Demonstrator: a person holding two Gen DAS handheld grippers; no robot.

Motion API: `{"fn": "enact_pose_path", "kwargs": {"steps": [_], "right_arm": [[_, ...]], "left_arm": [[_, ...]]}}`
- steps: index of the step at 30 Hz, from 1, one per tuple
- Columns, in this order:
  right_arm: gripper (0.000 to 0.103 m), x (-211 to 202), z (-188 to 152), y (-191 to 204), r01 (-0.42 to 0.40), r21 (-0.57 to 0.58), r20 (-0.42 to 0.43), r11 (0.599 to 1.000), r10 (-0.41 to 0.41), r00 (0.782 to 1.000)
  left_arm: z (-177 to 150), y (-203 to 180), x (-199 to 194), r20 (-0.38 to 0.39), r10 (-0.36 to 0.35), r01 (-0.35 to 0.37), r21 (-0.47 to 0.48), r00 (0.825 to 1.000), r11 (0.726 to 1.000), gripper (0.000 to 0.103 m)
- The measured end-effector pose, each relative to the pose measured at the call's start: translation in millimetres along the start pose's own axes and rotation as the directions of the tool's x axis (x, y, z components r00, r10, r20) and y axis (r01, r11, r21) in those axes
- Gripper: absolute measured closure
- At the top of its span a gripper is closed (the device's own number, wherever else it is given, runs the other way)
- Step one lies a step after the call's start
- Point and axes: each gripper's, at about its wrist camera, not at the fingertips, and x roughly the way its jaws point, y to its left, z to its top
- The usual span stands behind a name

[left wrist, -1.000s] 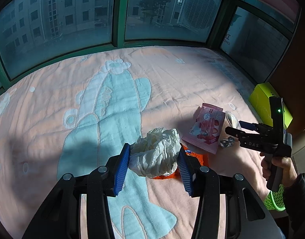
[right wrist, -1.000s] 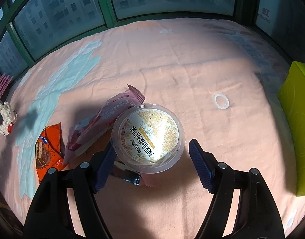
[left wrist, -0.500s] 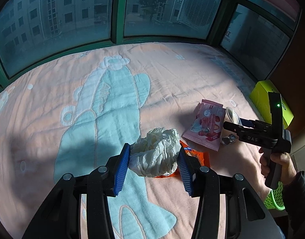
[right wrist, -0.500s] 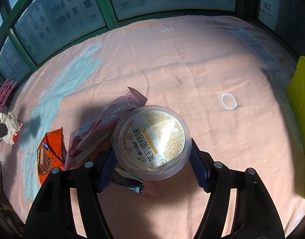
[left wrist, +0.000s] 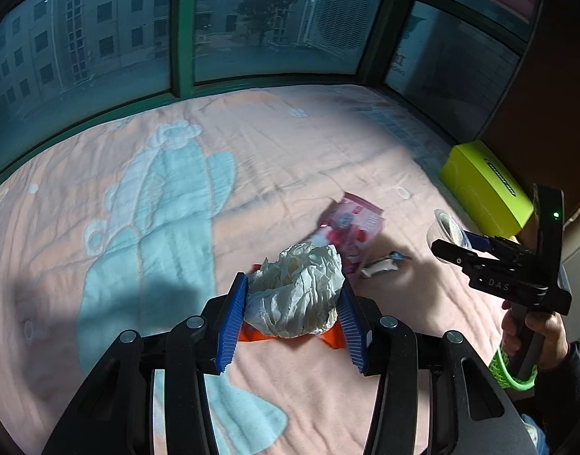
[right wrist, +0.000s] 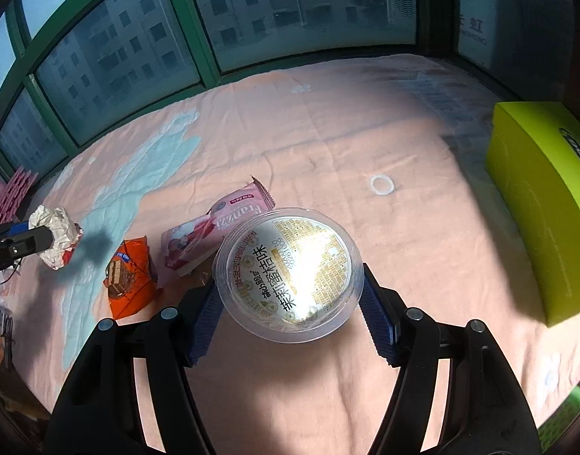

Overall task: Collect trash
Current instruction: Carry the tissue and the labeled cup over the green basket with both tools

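Observation:
My left gripper (left wrist: 292, 316) is shut on a crumpled white paper ball (left wrist: 295, 297) and holds it above the pink blanket; it also shows at the left of the right wrist view (right wrist: 57, 240). My right gripper (right wrist: 290, 305) is shut on a clear plastic cup with a printed lid (right wrist: 288, 273), lifted off the bed; the cup shows in the left wrist view (left wrist: 447, 227). On the blanket lie a pink snack wrapper (right wrist: 214, 233), an orange wafer wrapper (right wrist: 129, 278) and a small silvery wrapper (left wrist: 383, 263).
A lime-green box (right wrist: 544, 204) stands at the bed's right edge. A green mesh basket (left wrist: 511, 371) shows below the right hand. Windows with green frames (left wrist: 182, 30) border the far side of the bed. The blanket (left wrist: 146, 208) has a pale blue pattern on the left.
My right gripper closed on the cup and lifted it up and back, uncovering the small silvery wrapper. My left gripper has risen and drawn back a little with the paper ball.

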Motion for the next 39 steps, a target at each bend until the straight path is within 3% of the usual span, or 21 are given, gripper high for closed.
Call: {"fn": "enact_pose_path", "kwargs": {"steps": [10,19,28,35,39], "right_arm": [[0.036,-82,-45,-32,0.086,0.105,0.039,0.991,-0.090,0.995],[0.036,-137,-104,-83,0.191,0.234,0.024,0.953,-0.202,0.979],[0.036,-177,-172,-147,0.337,0.355,-0.058,0.872,-0.339,0.939],[0.035,-204,-215,-192,0.407,0.443,-0.116,0.799,-0.399,0.910],[0.028,-215,-231,-207,0.432,0.478,-0.133,0.765,-0.423,0.896]], "left_arm": [[-4,-87,4,-0.018,-0.126,0.127,0.123,0.992,0.984,0.058],[-20,-182,18,-0.082,-0.233,0.246,0.236,0.969,0.940,0.058],[-40,-262,27,-0.145,-0.295,0.328,0.339,0.944,0.882,0.058],[-47,-307,29,-0.173,-0.317,0.361,0.398,0.933,0.844,0.058],[-53,-328,31,-0.195,-0.326,0.379,0.424,0.925,0.822,0.058]]}}
